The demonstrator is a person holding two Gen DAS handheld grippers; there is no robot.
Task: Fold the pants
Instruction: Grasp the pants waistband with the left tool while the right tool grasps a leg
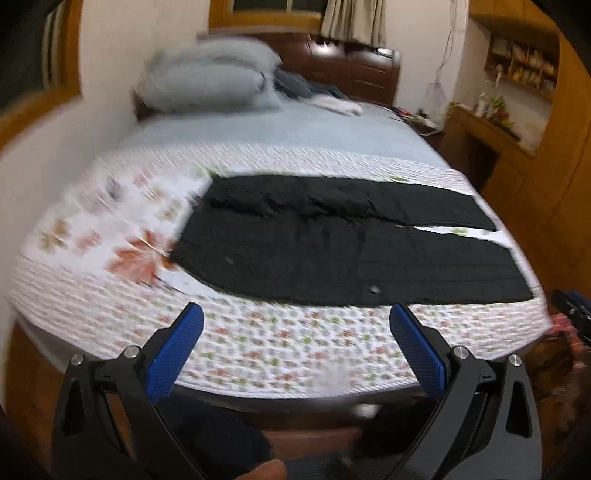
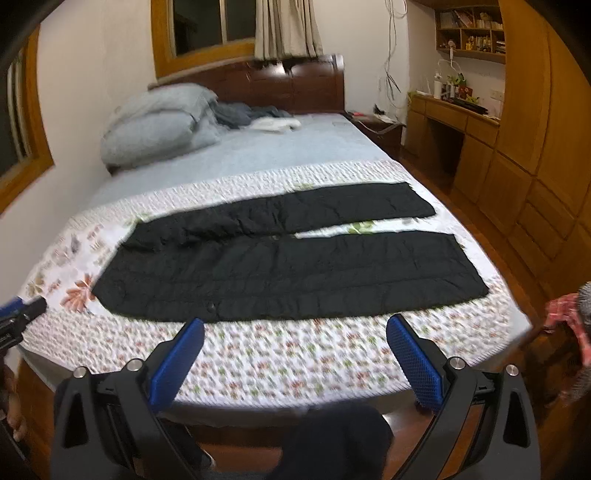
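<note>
I stood at the foot of a bed [image 2: 258, 155] with a dark wooden headboard [image 2: 288, 85], in a room with white walls [image 2: 92, 74]. A wood-framed window [image 2: 207, 29] sat above the headboard, dark outside, with a pale curtain [image 2: 288, 26] hanging at its right side. Another wood-framed window [image 2: 22, 122] was on the left wall. To the right ran honey-coloured wooden cabinets [image 2: 535, 147], a built-in desk [image 2: 454, 114] cluttered with small items, and an open shelf [image 2: 469, 26] above it. The floor [image 2: 443, 181] was reddish-brown wood. Grey pillows [image 2: 159, 122] were piled near the headboard on a pale blue sheet.
</note>
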